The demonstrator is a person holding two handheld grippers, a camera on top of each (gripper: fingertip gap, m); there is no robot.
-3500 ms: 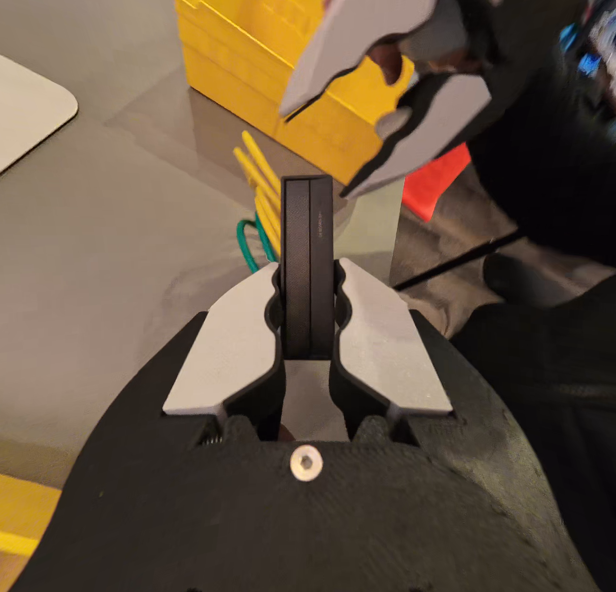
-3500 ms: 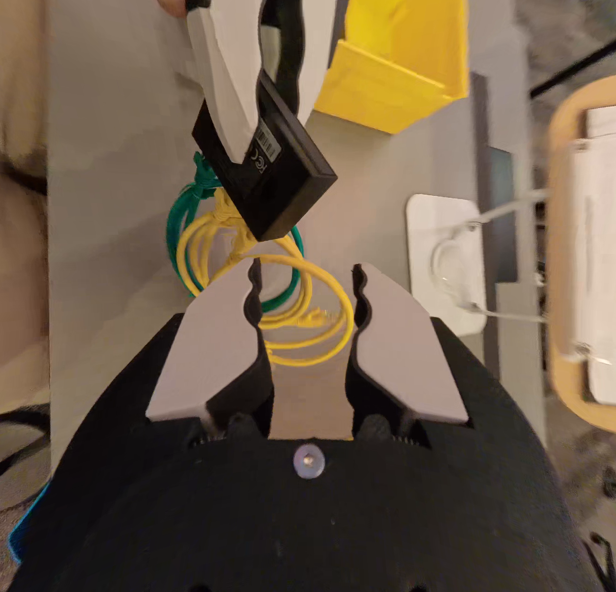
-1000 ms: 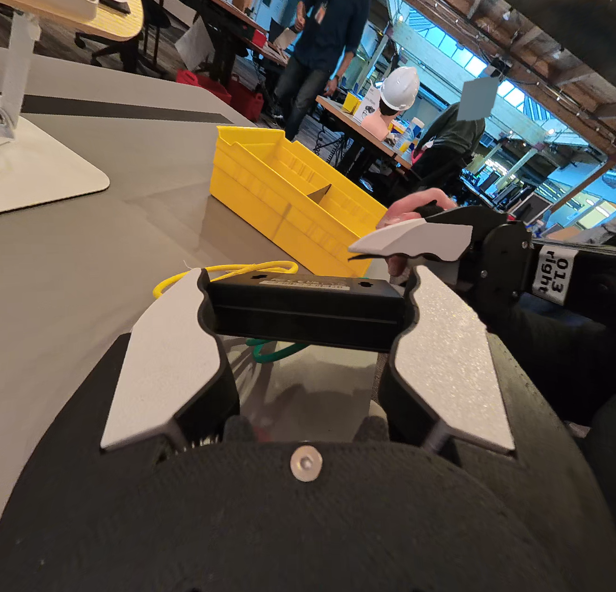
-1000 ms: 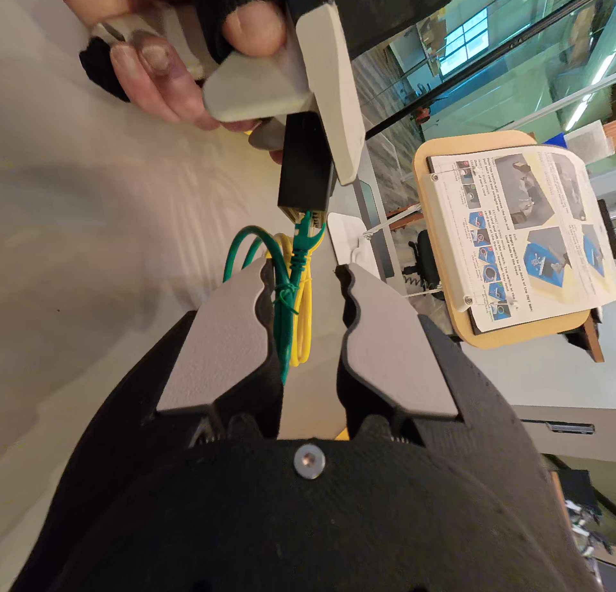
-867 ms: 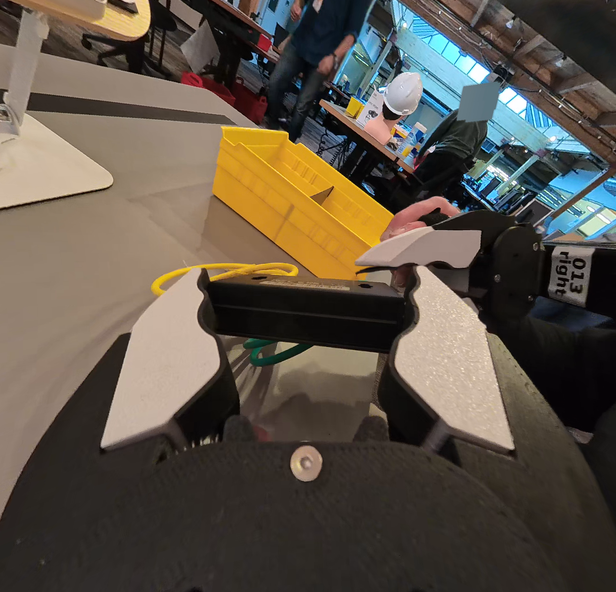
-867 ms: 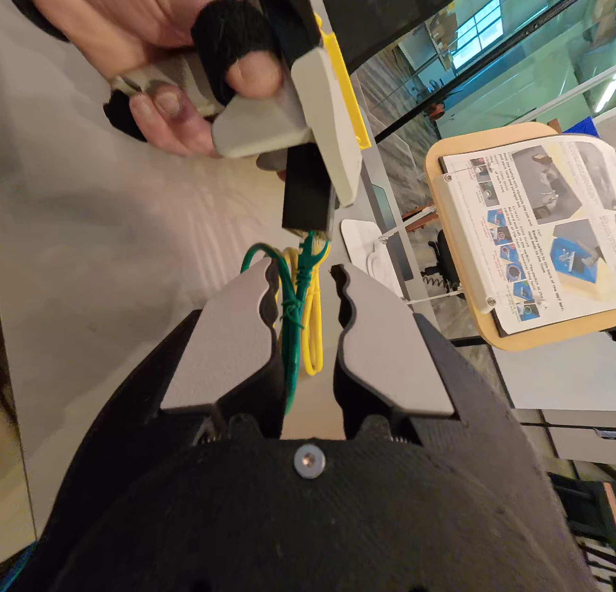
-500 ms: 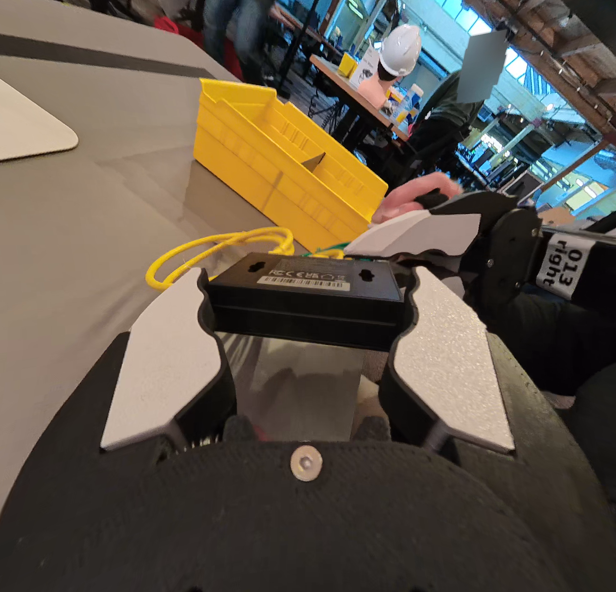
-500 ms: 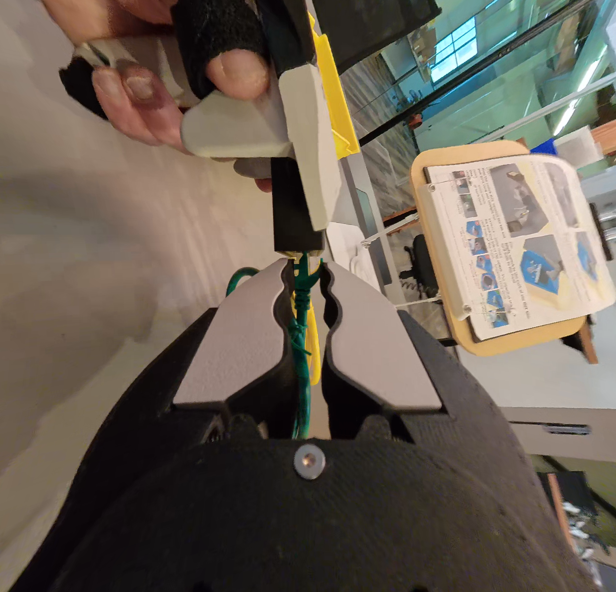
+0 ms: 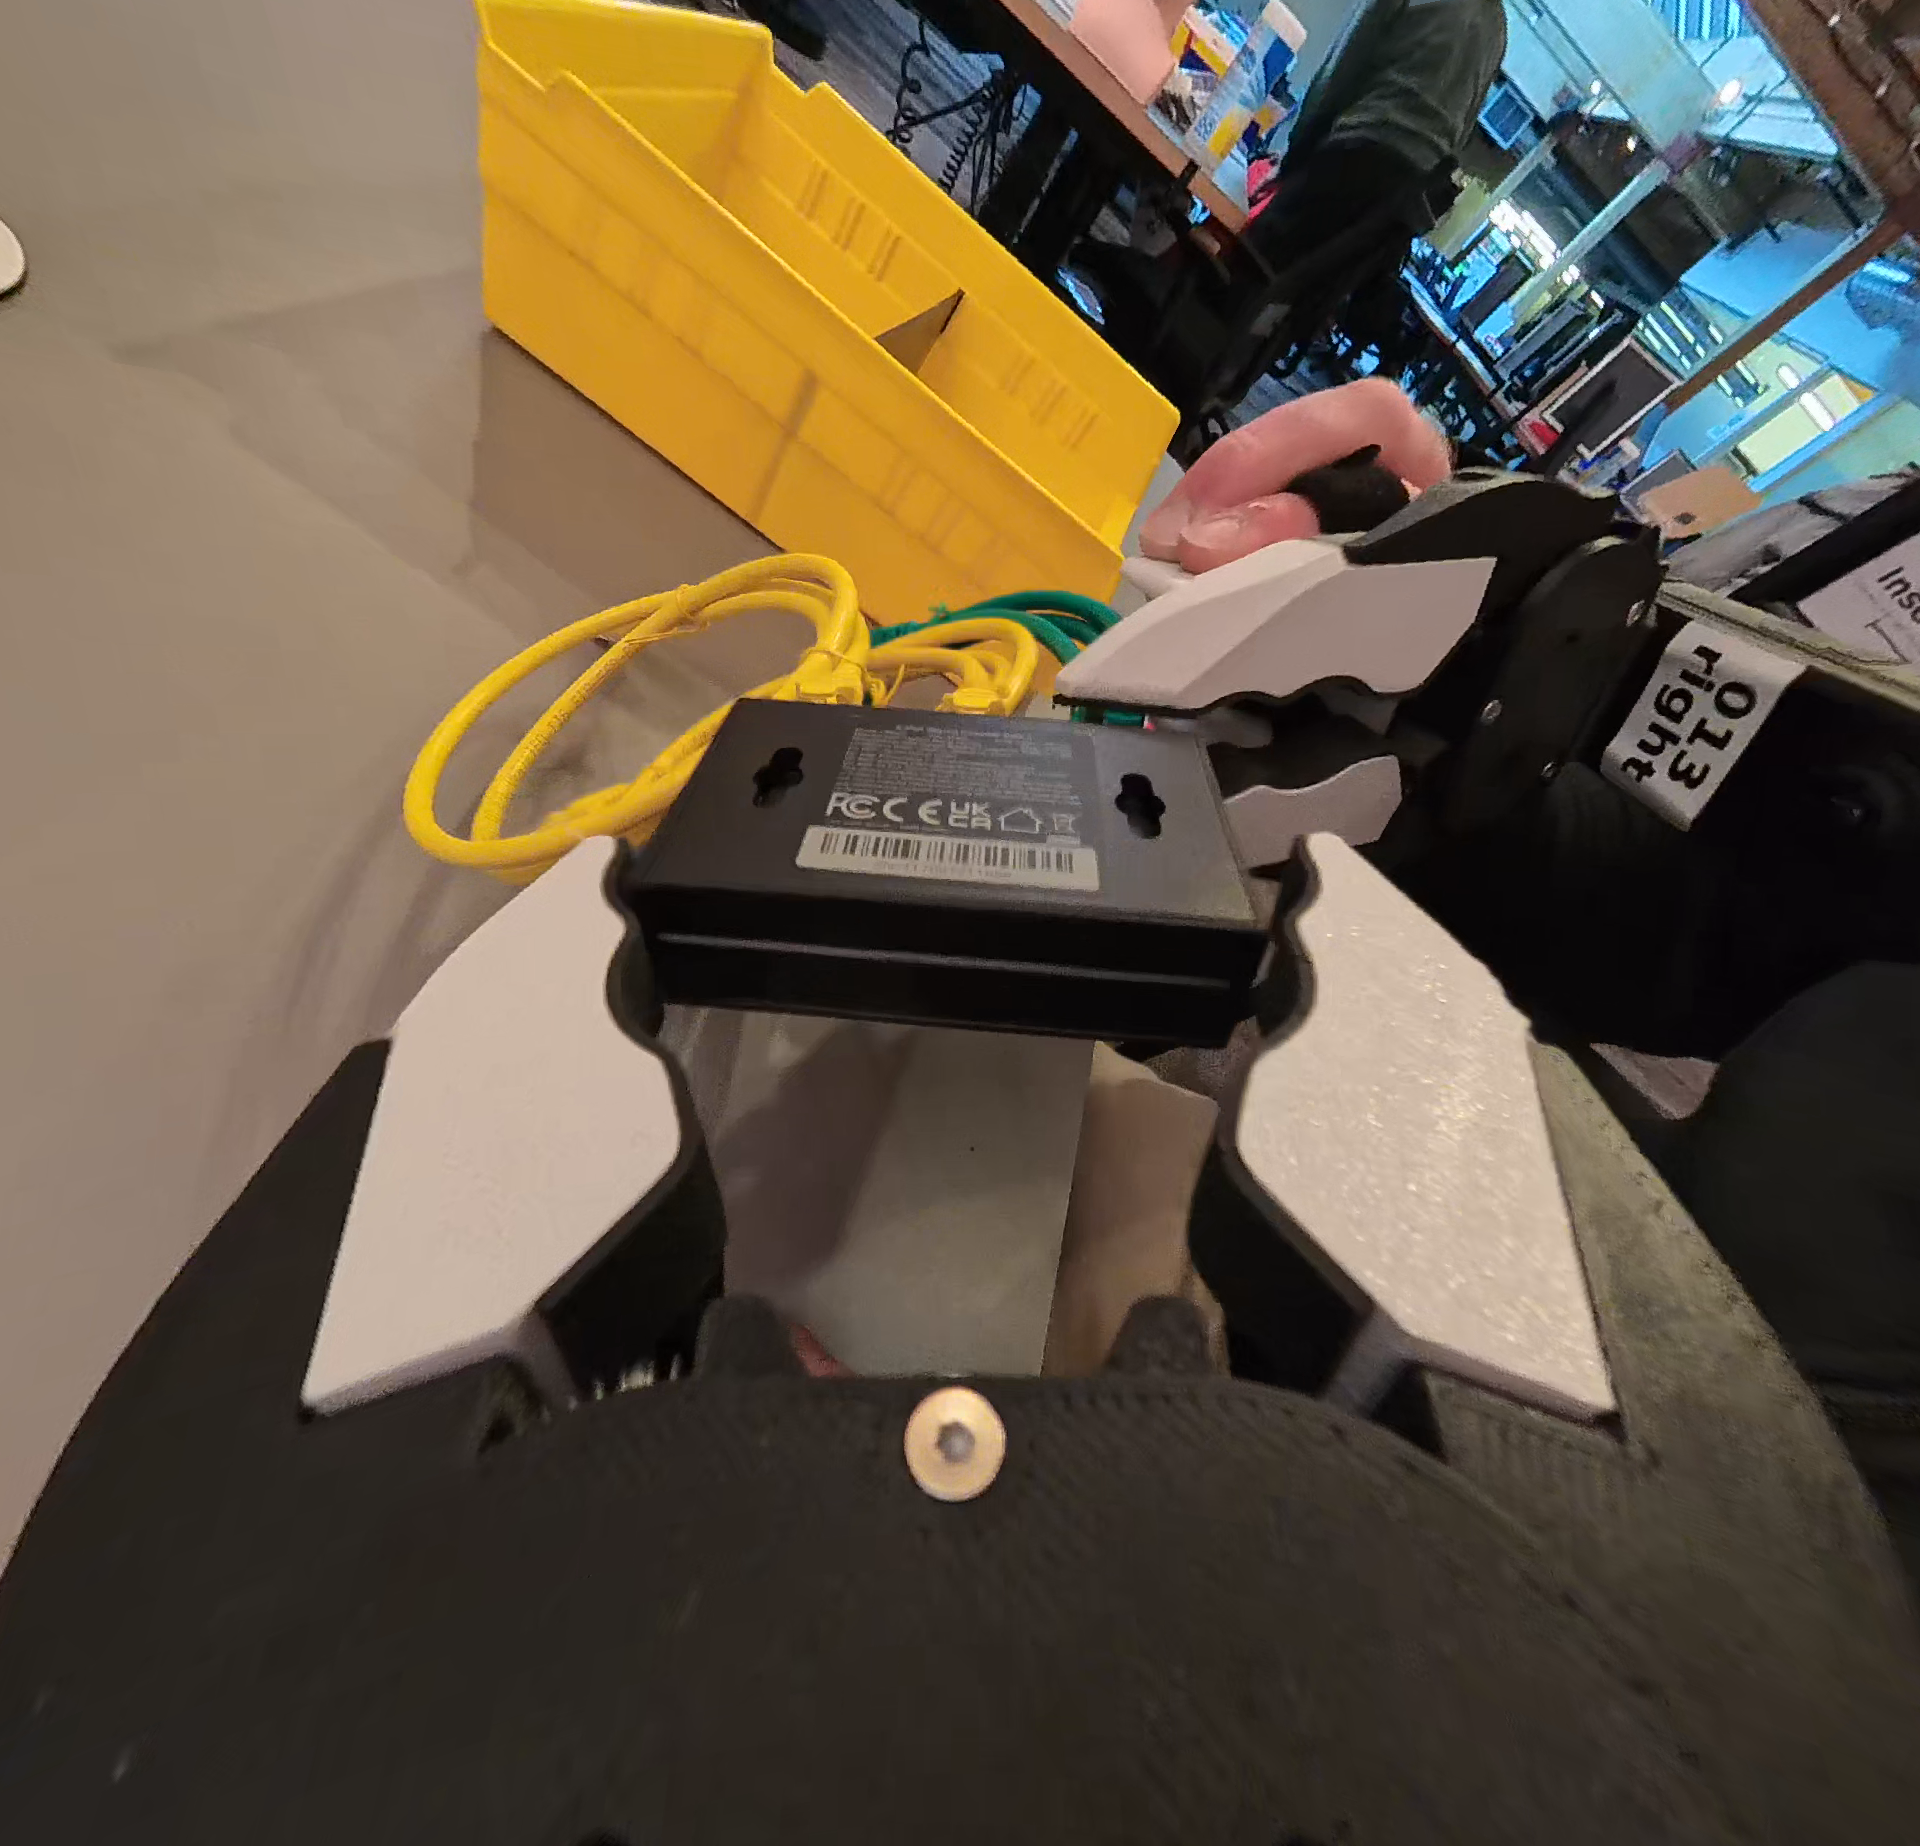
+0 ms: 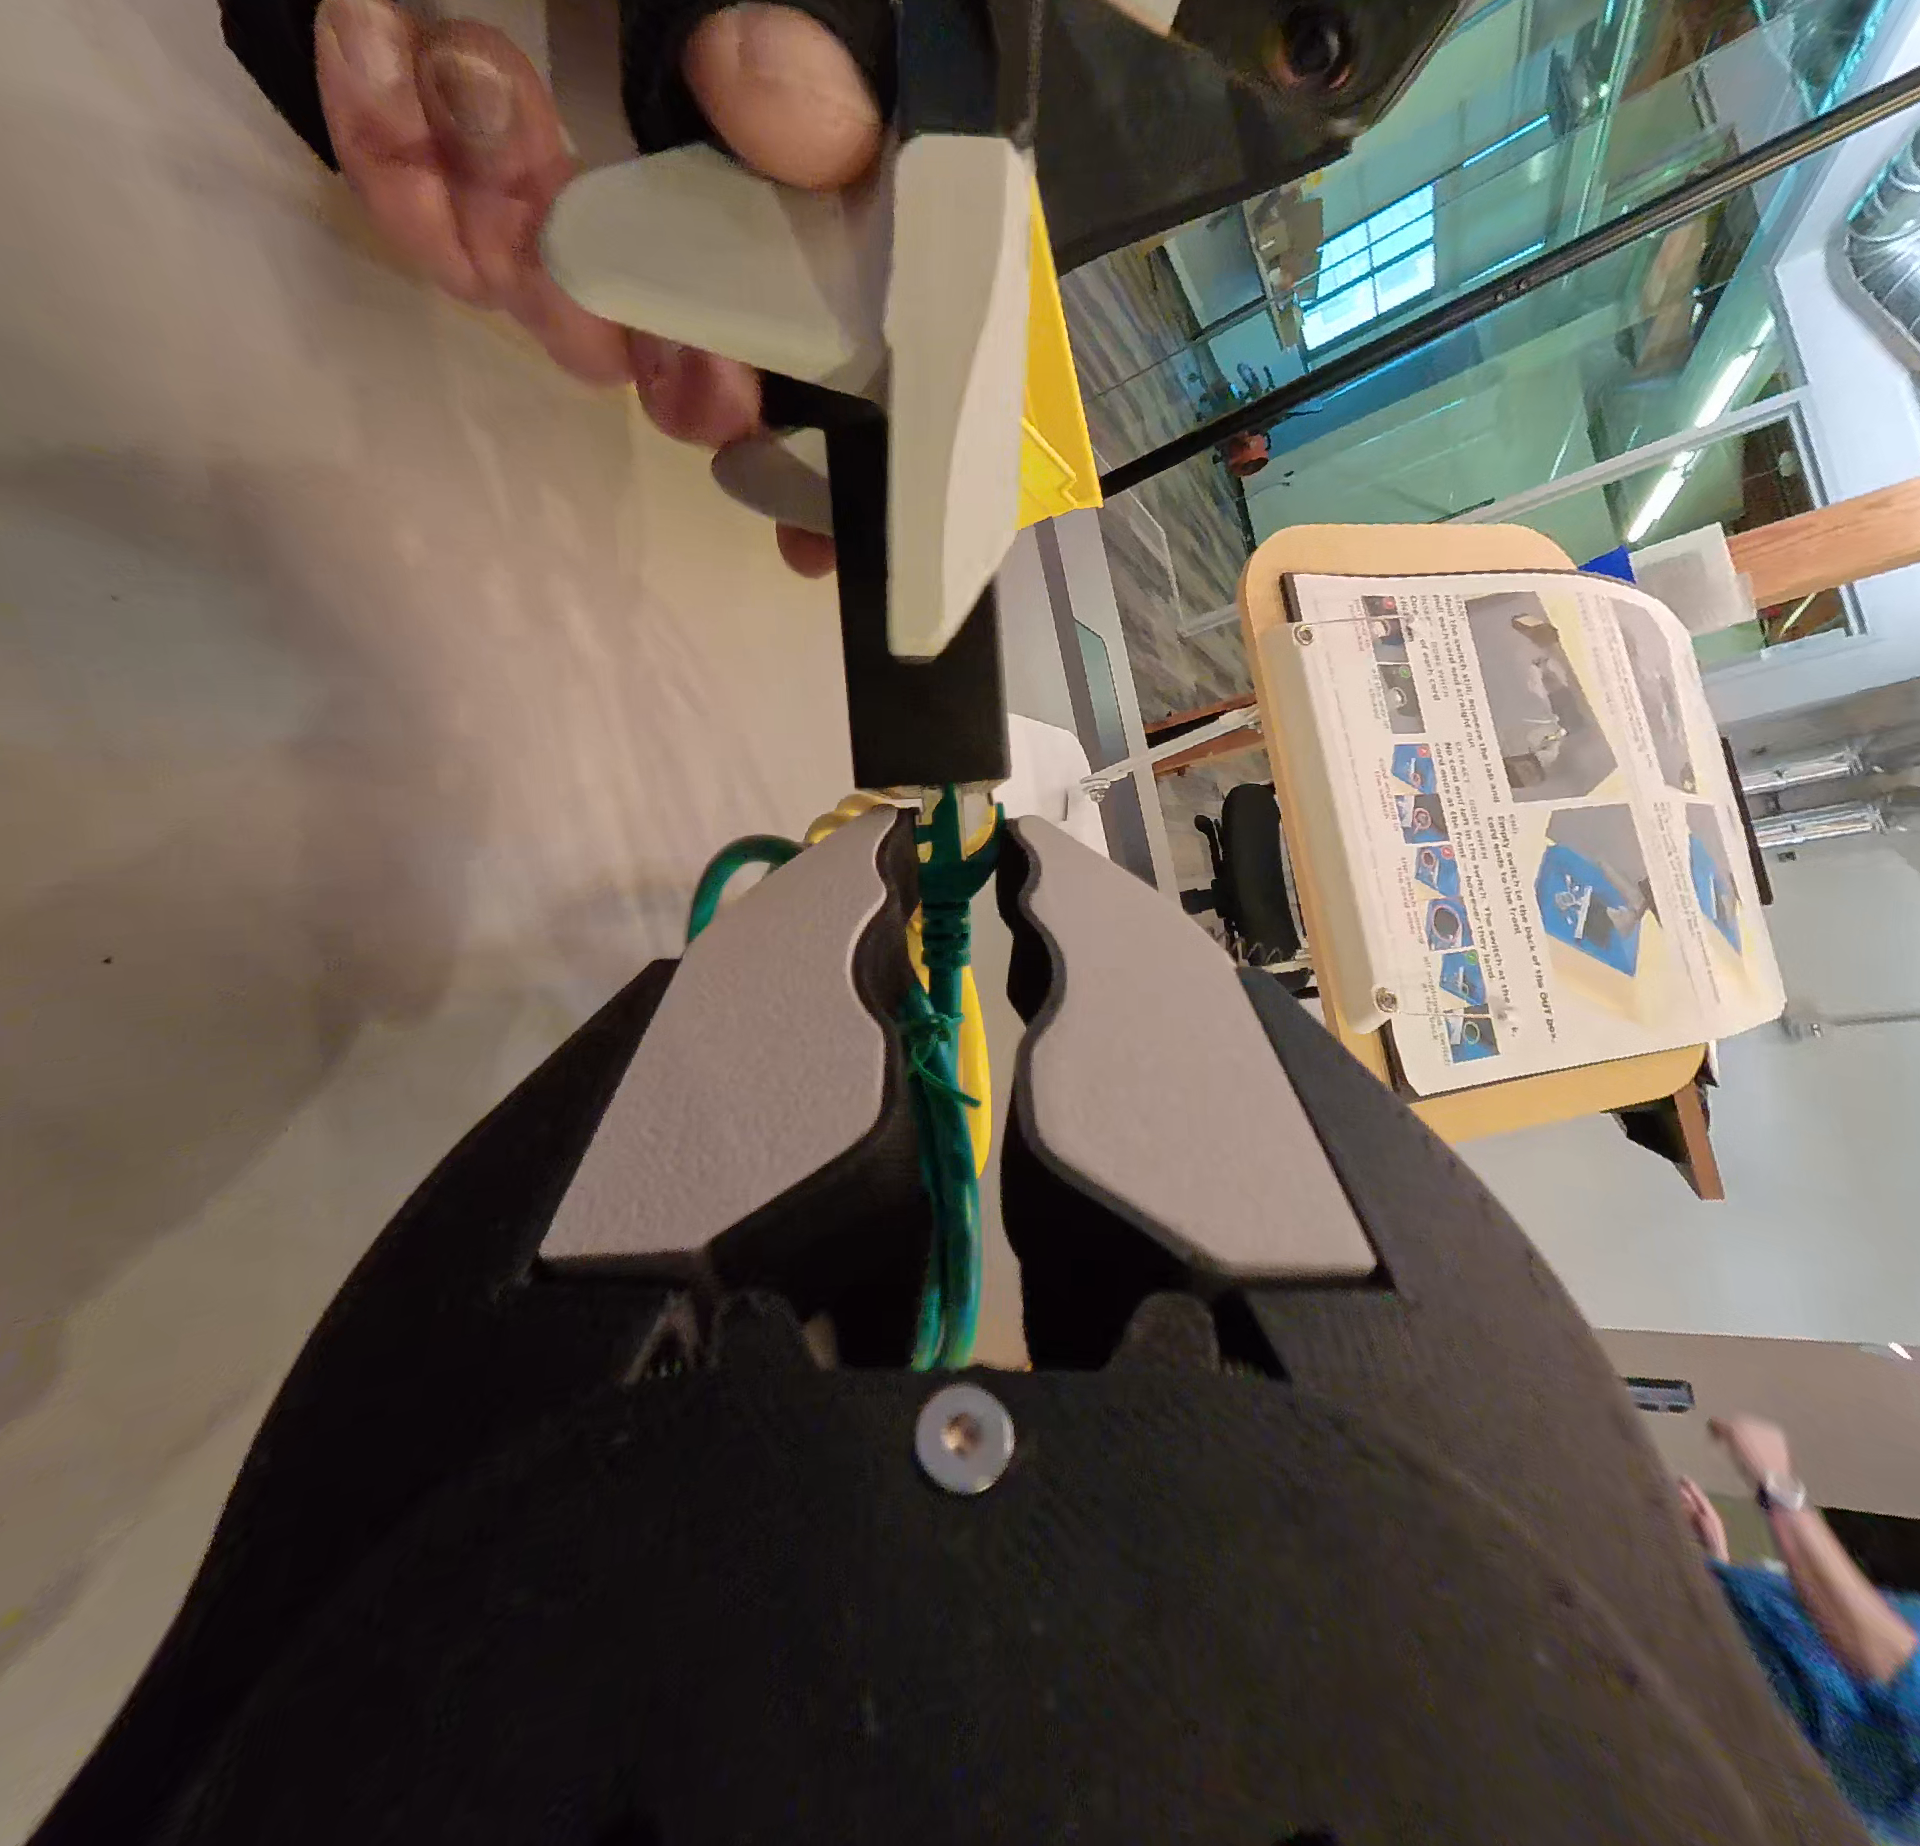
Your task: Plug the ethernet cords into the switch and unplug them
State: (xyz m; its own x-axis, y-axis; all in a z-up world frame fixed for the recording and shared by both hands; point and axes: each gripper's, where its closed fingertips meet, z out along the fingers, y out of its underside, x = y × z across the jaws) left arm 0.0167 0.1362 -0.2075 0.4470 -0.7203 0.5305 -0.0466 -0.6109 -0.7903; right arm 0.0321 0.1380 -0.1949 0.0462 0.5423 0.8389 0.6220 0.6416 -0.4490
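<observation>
L gripper (image 9: 951,923): clamped across the short ends of the black switch (image 9: 940,840), held off the counter (image 9: 208,508); underside w/ barcode sticker faces up, port side points away from cam.
R gripper (image 10: 948,851): nearly shut, pinching the green ethernet cord (image 10: 945,975) just behind its plug; plug tip sits at the switch's (image 10: 925,695) port edge, seated or not – can't tell.
R gripper, L view (image 9: 1195,700): comes in from the right at the switch's far right corner, green visible btwn fingers.
Yellow ethernet cords (image 9: 582,726): looped on counter beyond switch; two yellow plugs meet its far edge.
Green cord, rest (image 9: 997,622): coiled behind yellow loops, near the bin.
Yellow bin (image 9: 790,269): on counter past the cords, divider inside.
Instruction board (image 10: 1496,830): on a wood-coloured stand, right bkgd of R view.
Bkgd: workshop benches, a person standing far off.
</observation>
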